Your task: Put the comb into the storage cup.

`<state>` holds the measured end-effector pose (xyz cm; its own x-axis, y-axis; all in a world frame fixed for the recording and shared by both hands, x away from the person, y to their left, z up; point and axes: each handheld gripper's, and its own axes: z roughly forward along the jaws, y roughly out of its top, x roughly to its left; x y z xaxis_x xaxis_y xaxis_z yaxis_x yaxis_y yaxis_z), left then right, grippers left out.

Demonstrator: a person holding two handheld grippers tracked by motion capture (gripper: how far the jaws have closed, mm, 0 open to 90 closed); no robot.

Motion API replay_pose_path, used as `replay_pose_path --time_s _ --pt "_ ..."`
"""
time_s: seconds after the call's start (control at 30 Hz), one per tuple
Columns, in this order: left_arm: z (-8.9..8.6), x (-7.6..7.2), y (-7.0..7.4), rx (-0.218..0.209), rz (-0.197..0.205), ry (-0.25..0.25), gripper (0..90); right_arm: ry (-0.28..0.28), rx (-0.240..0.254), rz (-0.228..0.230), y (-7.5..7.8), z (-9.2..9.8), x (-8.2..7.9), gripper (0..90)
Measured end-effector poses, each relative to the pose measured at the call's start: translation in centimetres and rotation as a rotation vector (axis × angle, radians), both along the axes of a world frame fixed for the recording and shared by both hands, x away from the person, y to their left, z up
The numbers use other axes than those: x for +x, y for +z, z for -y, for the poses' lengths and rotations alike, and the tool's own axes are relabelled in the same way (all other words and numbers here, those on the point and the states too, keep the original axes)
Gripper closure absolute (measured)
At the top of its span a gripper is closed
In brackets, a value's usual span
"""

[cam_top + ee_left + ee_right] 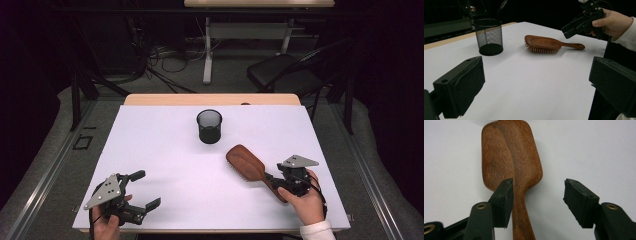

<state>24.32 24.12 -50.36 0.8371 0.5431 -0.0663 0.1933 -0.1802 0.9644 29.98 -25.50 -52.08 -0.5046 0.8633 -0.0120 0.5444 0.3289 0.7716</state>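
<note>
A brown wooden hairbrush (pixel 245 162) (pixel 544 43) (pixel 511 157) lies bristles down on the white table top (pixel 165 150), right of centre, with its handle pointing to the near right. My right gripper (pixel 270 177) (pixel 537 195) is open, its jaws on either side of the handle. One pad is close beside the wood and the other stands well apart. The left gripper view shows the right gripper (pixel 567 31) hovering just above the handle end. My left gripper (pixel 148 189) (pixel 536 82) is wide open near the front left edge, with nothing between its jaws.
A black mesh cup (pixel 209 126) (pixel 488 36) stands upright at the back centre of the table. Behind the table are a black chair (pixel 285 70), cables on the floor and another desk (pixel 260 4).
</note>
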Motion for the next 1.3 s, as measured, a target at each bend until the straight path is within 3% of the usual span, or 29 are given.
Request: replay_pose_path --time_s 0.47,0.67,0.7,0.97,1.13,1.3 --pt "0.1 -0.1 0.0 -0.002 -0.003 0.001 0.2 -0.004 -0.042 -0.090 0.0 -0.5 0.5 15.7" --pt "0.3 -0.1 0.0 0.003 -0.001 0.000 0.3 0.009 -0.080 -0.127 0.4 -0.8 1.0 13.8" --pt "0.3 -0.1 0.0 0.000 -0.004 0.001 0.3 0.014 -0.080 -0.157 0.3 -0.9 1.3 12.4" --pt "0.2 0.0 -0.1 -0.003 -0.005 0.002 0.2 0.026 -0.090 -0.216 0.3 -1.1 2.2 12.0" --pt "0.3 -0.1 -0.1 -0.001 -0.008 0.002 0.3 0.068 -0.153 -0.240 0.5 -1.6 2.4 14.4" --pt "0.3 0.0 -0.1 0.002 -0.011 0.001 0.2 0.095 -0.183 -0.255 0.5 -1.8 2.6 15.0"
